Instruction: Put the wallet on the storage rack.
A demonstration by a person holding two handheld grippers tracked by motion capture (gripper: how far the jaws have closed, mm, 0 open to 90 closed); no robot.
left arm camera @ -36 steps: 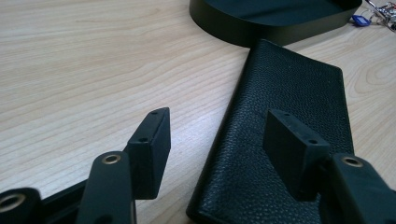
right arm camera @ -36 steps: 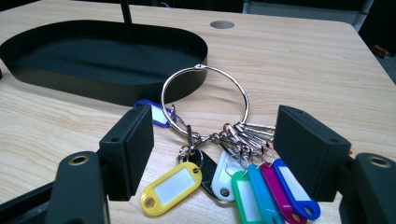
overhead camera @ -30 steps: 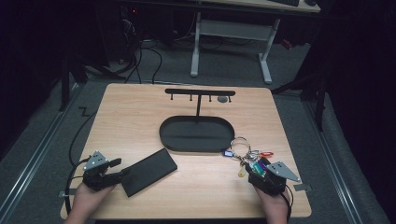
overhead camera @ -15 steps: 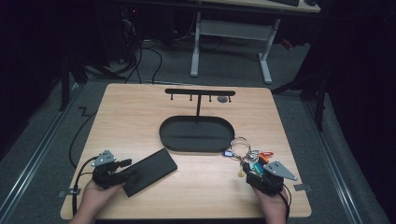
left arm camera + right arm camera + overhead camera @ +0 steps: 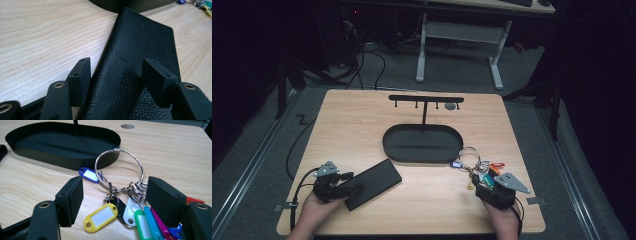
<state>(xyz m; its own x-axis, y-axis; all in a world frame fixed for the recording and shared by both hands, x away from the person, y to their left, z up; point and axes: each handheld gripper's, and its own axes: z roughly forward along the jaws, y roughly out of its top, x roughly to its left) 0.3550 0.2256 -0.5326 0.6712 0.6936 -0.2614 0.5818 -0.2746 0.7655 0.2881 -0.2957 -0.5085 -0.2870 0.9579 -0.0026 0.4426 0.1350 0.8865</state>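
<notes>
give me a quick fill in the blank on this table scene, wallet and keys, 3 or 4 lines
1. The left gripper has its open jaws on either side of the black leather ____.
2. The large metal ring carries many coloured key ____.
3. The key tag nearest the right gripper's left jaw is ____.
4. The stand with hooks rises from a black tray whose shape is ____.

Missing words: wallet; tags; yellow; oval
</notes>
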